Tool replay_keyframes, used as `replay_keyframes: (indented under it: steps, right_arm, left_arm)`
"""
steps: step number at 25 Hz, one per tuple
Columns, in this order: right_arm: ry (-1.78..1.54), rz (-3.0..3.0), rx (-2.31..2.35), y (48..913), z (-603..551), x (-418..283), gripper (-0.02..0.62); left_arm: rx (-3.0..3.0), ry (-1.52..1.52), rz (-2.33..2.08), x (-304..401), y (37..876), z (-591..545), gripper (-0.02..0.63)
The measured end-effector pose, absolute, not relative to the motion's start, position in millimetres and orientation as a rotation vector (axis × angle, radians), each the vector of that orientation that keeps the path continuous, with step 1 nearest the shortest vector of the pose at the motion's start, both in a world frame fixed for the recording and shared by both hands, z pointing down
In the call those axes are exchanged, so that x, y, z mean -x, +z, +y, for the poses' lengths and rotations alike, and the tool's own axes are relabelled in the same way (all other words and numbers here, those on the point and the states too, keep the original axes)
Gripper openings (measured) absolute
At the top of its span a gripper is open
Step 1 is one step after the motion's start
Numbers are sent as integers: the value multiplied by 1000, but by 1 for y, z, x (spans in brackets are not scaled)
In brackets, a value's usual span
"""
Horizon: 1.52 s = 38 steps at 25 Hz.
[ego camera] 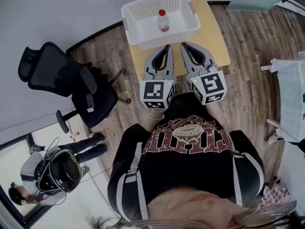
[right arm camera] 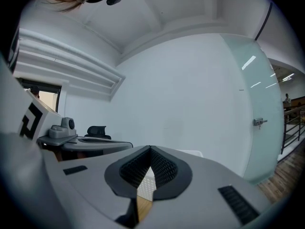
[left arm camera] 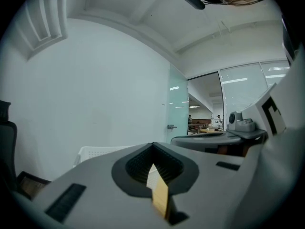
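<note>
two grippers, a left gripper [ego camera: 167,47] and a right gripper [ego camera: 184,46], one white basket [ego camera: 143,32], just the one bottle [ego camera: 163,20] with one red cap [ego camera: 162,12], one small wooden table [ego camera: 217,42], one black office chair [ego camera: 71,85], two marker cubes [ego camera: 157,93], one per gripper

White basket [ego camera: 157,38] walls off the table [ego camera: 213,39] ahead, bare strip along its right

No text is legible; the print on the person's shirt [ego camera: 190,133] and the bottle [ego camera: 163,21] label cannot be read.
</note>
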State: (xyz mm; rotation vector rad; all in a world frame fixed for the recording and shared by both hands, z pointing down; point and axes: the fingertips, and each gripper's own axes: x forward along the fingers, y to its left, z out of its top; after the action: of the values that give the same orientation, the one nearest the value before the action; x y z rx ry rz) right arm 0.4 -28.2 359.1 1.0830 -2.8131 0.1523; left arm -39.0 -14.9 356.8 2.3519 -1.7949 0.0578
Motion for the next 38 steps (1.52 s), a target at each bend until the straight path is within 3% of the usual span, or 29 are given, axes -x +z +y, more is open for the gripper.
replay_keyframes:
  steps: [38]
  right_arm:
    - [200,-2674,-1195,397,-124,86,17]
  left_arm:
    - [-2431,113,-1626,119,388,-114,48]
